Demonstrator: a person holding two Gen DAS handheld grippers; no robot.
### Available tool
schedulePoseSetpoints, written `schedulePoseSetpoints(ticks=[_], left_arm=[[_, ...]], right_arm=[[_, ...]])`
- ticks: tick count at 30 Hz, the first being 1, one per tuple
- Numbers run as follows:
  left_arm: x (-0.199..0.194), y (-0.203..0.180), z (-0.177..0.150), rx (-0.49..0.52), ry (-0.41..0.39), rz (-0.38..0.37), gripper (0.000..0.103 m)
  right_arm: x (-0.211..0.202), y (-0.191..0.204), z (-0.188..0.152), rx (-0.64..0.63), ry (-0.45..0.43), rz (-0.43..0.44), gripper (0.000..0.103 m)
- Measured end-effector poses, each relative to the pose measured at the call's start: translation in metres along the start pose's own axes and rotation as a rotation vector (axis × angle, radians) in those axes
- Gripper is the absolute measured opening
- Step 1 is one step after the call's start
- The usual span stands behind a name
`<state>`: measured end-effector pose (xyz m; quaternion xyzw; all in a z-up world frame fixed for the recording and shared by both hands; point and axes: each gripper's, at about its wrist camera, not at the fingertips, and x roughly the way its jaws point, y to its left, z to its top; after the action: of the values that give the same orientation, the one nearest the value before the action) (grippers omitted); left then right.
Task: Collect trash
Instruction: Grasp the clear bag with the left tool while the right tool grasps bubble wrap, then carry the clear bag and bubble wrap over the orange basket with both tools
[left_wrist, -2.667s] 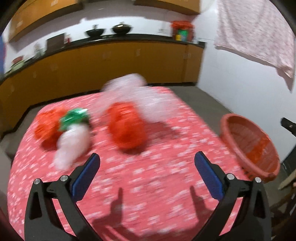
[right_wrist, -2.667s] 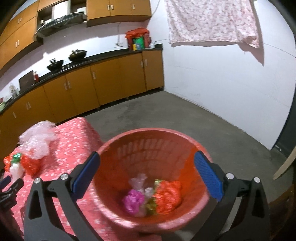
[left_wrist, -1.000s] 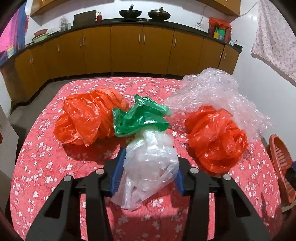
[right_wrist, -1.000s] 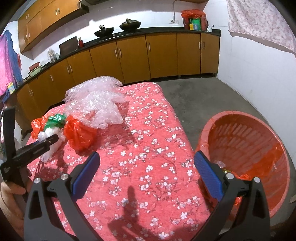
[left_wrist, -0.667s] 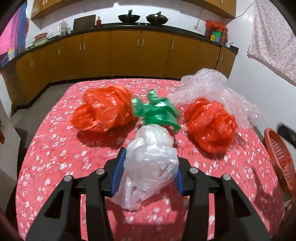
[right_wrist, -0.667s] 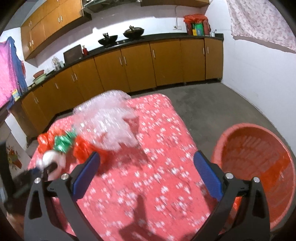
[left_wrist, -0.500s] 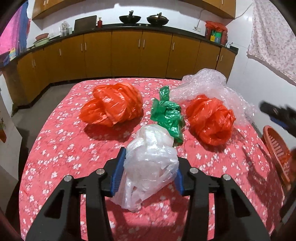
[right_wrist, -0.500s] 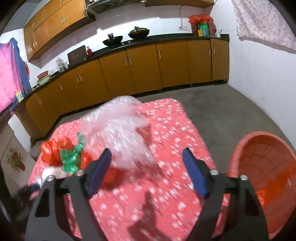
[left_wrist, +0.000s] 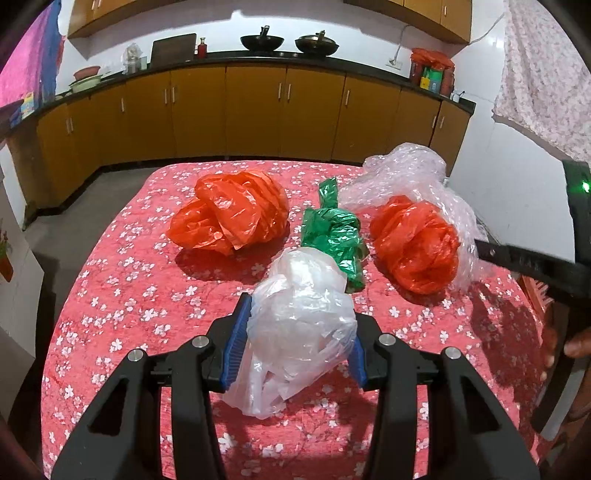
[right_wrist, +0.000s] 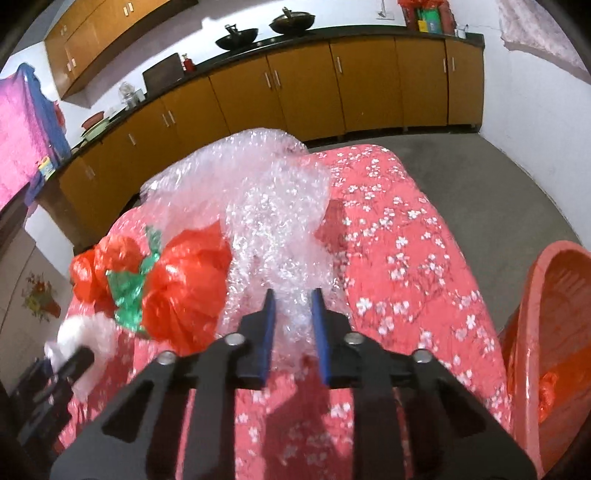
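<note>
left gripper (left_wrist: 295, 345) clenched on white plastic bag (left_wrist: 299, 328), right gripper (right_wrist: 293, 325) now narrowed onto bubble wrap (right_wrist: 266, 206), earlier wide open

Orange-brown kitchen cabinets (left_wrist: 255, 110) line white walls (left_wrist: 517, 177) above a grey floor (right_wrist: 498, 177).

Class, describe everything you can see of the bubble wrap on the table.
The bubble wrap is a large, clear, crumpled sheet, glinting with small bubbles, heaped loosely at the far right corner of the red floral tablecloth. It spreads behind and around the right-hand orange plastic bag, touching it. The right gripper has closed, narrow-gapped, on its near edge. Motion blur softens its detail in the right wrist view.
</note>
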<state>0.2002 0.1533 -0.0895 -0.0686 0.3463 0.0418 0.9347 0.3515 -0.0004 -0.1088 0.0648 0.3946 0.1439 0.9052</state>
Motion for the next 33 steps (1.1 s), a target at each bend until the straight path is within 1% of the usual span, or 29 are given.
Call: schedulePoseSetpoints(ticks=[5, 8, 11, 15, 20, 26, 33], left_arm=[[-0.006, -0.005, 0.000, 0.005, -0.011, -0.013, 0.047], [-0.010, -0.010, 0.000, 0.013, -0.019, -0.025, 0.047], [-0.014, -0.015, 0.002, 0.024, -0.027, -0.041, 0.047], [-0.021, -0.032, 0.003, 0.047, -0.040, -0.070, 0.047], [-0.027, -0.051, 0.006, 0.069, -0.049, -0.106, 0.047], [-0.032, -0.085, 0.009, 0.106, -0.059, -0.163, 0.047], [-0.033, -0.140, 0.014, 0.158, -0.059, -0.263, 0.047]], right_arm=[[-0.025, -0.005, -0.017, -0.020, -0.019, 0.010, 0.016], [-0.043, -0.012, -0.028, -0.017, -0.029, 0.002, 0.016], [-0.060, -0.022, -0.040, -0.005, -0.037, -0.013, 0.016], [-0.087, -0.038, -0.054, 0.004, -0.063, -0.046, 0.015], [-0.121, -0.060, -0.068, 0.050, -0.104, -0.073, 0.015], [-0.157, -0.090, -0.079, 0.115, -0.159, -0.133, 0.015], [-0.189, -0.131, -0.090, 0.200, -0.208, -0.220, 0.015]])
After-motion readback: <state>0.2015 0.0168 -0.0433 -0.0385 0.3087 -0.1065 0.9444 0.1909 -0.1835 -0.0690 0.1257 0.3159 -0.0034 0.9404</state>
